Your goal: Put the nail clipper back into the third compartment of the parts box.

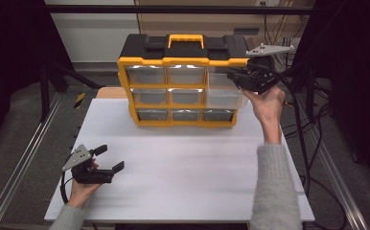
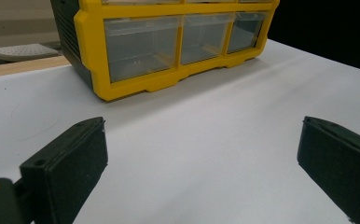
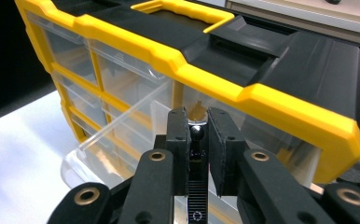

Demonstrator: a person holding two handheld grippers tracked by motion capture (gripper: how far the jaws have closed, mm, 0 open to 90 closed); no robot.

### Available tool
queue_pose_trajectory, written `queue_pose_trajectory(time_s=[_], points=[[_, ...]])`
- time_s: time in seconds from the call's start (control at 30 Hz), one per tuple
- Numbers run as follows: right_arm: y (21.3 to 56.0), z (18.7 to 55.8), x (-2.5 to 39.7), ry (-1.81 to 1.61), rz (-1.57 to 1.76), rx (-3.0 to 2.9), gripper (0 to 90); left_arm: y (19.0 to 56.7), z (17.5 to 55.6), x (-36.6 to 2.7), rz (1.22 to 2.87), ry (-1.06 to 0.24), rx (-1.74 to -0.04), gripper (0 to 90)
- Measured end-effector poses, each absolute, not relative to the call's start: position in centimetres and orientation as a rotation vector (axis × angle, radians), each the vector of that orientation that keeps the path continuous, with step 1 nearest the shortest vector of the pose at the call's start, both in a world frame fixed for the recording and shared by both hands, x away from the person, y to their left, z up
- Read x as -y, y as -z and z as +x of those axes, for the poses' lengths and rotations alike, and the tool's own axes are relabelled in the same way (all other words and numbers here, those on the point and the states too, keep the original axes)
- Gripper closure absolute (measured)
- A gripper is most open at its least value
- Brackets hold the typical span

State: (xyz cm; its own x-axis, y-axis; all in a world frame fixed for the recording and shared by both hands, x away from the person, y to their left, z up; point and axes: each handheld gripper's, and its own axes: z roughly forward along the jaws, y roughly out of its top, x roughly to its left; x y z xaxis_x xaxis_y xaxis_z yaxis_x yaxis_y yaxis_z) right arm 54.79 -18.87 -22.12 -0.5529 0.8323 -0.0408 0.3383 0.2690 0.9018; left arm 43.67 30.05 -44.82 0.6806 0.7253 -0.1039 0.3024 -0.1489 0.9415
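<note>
Standing on one white table (image 1: 173, 191), one organizer (image 1: 183, 81) — nine drawers; left gripper (image 1: 107, 158) wide, right gripper (image 1: 236, 76) narrow.

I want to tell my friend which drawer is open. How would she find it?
Look for the yellow and black drawer box at the back of the white table. The clear drawer in its top row, right end, by the right gripper, sticks out; its neighbours sit flush.

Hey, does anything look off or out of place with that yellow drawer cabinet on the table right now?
One thing: the top right drawer sticks out of the organizer and hangs down over the row below, while the other drawers sit flush. The right gripper is at that drawer, jaws nearly closed. No spill or damage shows.
</note>
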Motion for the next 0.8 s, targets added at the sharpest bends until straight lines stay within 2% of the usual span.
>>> queue_pose_trajectory(time_s=[0.7,0.8], points=[[23.21,54.11,18.58,-1.093,1.06,-2.069,78.2,44.85,43.69,-30.01,1.74,-0.456,-0.829,1.5],[23.1,53.98,18.66,-1.119,1.083,-2.04,66.0,44.85,43.68,-30.0,1.742,-0.456,-0.829,1.5]])
